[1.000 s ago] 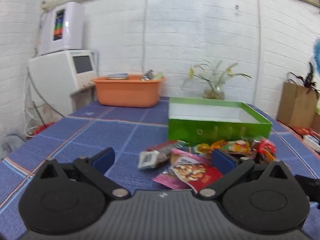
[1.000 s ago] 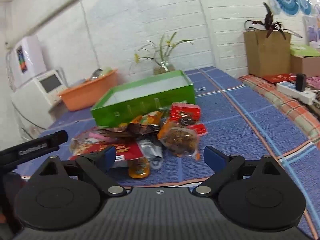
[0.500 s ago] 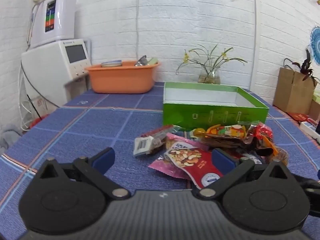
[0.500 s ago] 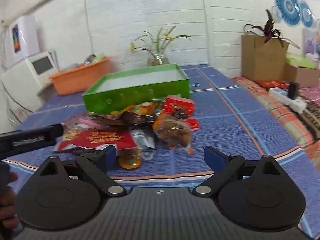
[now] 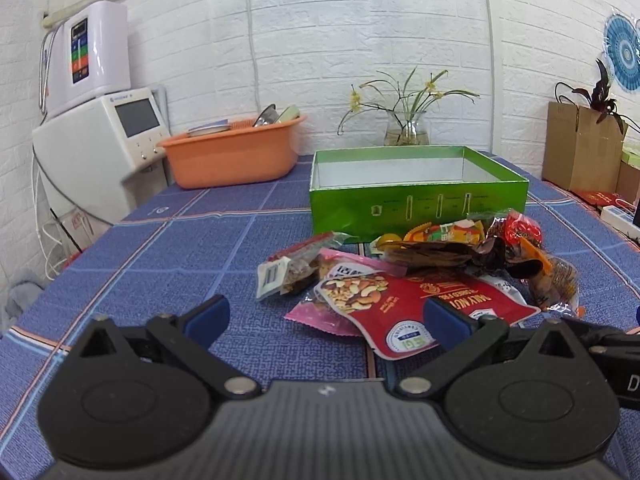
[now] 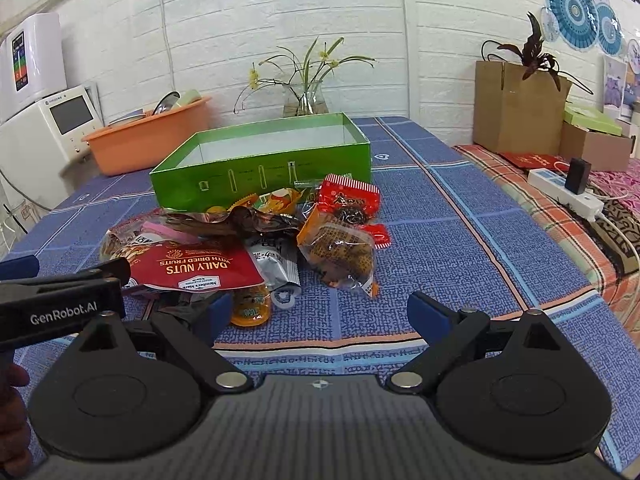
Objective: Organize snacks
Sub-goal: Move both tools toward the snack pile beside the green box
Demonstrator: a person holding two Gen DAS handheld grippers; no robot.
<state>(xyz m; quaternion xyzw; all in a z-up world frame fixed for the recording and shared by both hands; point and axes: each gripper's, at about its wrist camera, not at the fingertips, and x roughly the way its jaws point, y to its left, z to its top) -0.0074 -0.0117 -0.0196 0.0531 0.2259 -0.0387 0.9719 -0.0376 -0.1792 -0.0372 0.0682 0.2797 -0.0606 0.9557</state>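
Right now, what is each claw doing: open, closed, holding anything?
Left claw: open, holding nothing, poised before the red Daily Nuts pouch.
Right claw: open, holding nothing, hovering short of the snack pile.

2 low wrist views facing wall, sharing snack pile (image 5: pixel 420 276) near green box (image 6: pixel 264 160)

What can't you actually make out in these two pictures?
- Floor of the shiny green cardboard box: left wrist view, hidden by its front wall.
- Contents of the orange plastic tub: right wrist view, rim hides most.
- Snacks under the red Daily Nuts pouch: covered.
- Hand: cut off by the left edge.
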